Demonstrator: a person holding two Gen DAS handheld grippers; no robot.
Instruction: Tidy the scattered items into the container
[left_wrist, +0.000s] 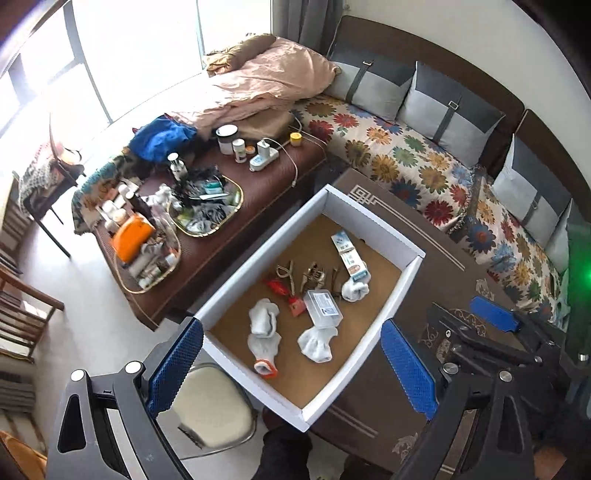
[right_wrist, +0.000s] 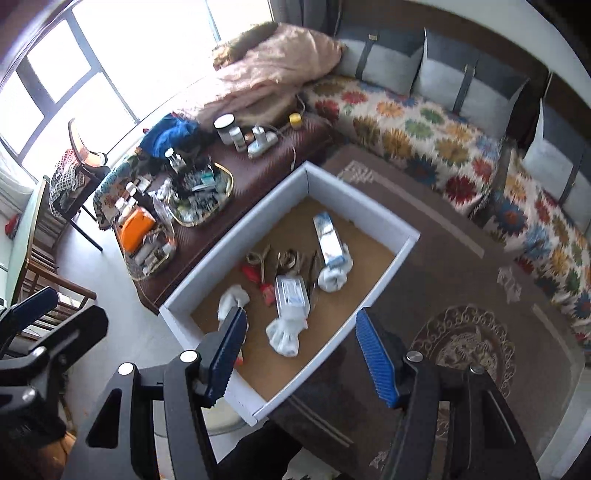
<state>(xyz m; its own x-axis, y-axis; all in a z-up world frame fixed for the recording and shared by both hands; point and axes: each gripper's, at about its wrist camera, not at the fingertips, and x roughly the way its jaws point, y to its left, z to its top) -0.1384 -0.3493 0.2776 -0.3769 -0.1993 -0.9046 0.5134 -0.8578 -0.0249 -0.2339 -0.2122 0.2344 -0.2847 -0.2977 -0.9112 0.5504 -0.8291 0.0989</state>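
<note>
**Both claws wide over the filled box**

Left claw (left_wrist: 291, 363) spread wide, empty; right claw (right_wrist: 301, 360) likewise, its left finger (right_wrist: 225, 356) hiding part of one sock. Inside white box (left_wrist: 373, 218): four socks, one clear case (left_wrist: 323, 308), one tube carton (left_wrist: 349, 256) lying lengthwise away from camera. Metal bits between, too tangled to count.

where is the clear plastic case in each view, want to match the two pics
Left wrist view: the clear plastic case lies near the middle of the white box, its near end resting on a rolled white sock.
Right wrist view: the clear plastic case sits at centre frame, in the gap between the open right hand-held gripper fingers.
Shared landmark: the long toothpaste carton just beyond it.
</note>
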